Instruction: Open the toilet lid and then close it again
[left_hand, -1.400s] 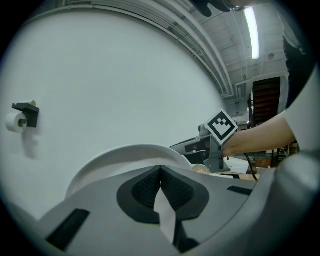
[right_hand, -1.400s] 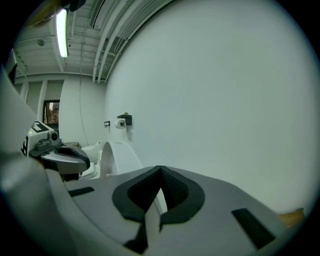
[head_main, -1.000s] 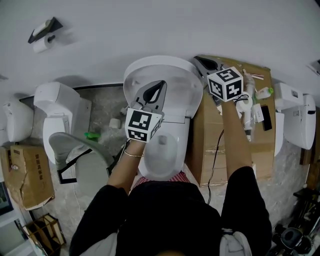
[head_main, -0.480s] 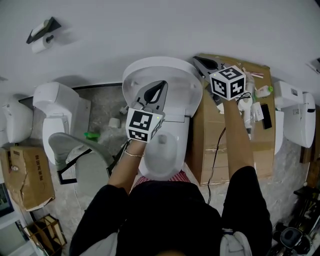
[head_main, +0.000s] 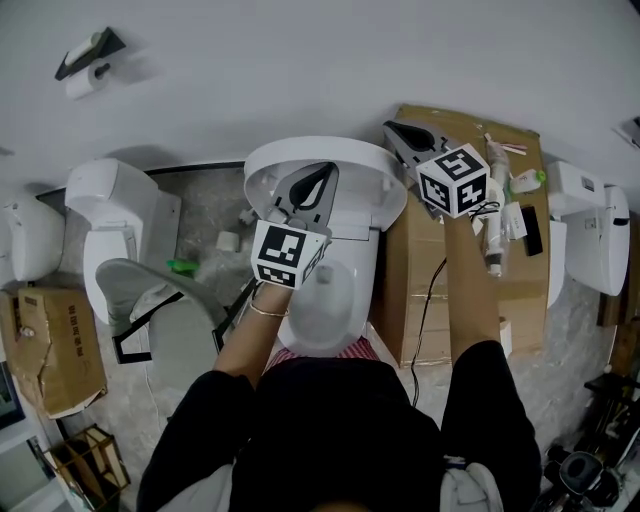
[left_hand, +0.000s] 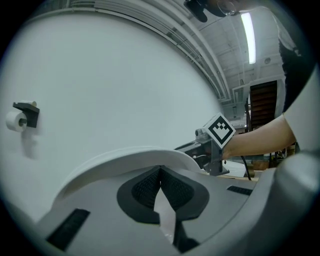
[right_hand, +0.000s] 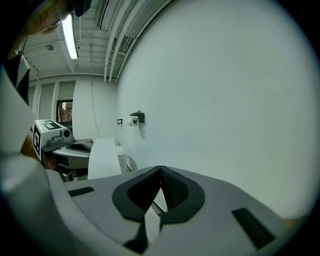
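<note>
Left claw: jaws closed tip to tip, nothing held between them. The tips point at the inner face of the toilet lid, which stands raised and tilted, with its curved white rim directly beyond and above them. In the head view the claw lies over the lid's underside. Contact between tips and lid cannot be confirmed.

Right claw: jaws likewise closed together and empty. It sits just beside the lid's right edge, and touching cannot be confirmed. From this claw's own view the lid appears edge-on to its left, with the bare white wall straight ahead.

Behind and below the left claw is the open toilet that carries the lid, with the person standing over it.

Under the right claw and the forearm behind it is a cardboard box, standing against the toilet's right side. Small bottles and tubes lie on its top, to the right of the claw.

Further right of the right claw, past the box, is a white sanitary fixture.

Well left of the left claw is a second toilet. Further left and nearer the person is a torn cardboard box.

A toilet-roll holder is mounted on the wall, far left of both claws.
</note>
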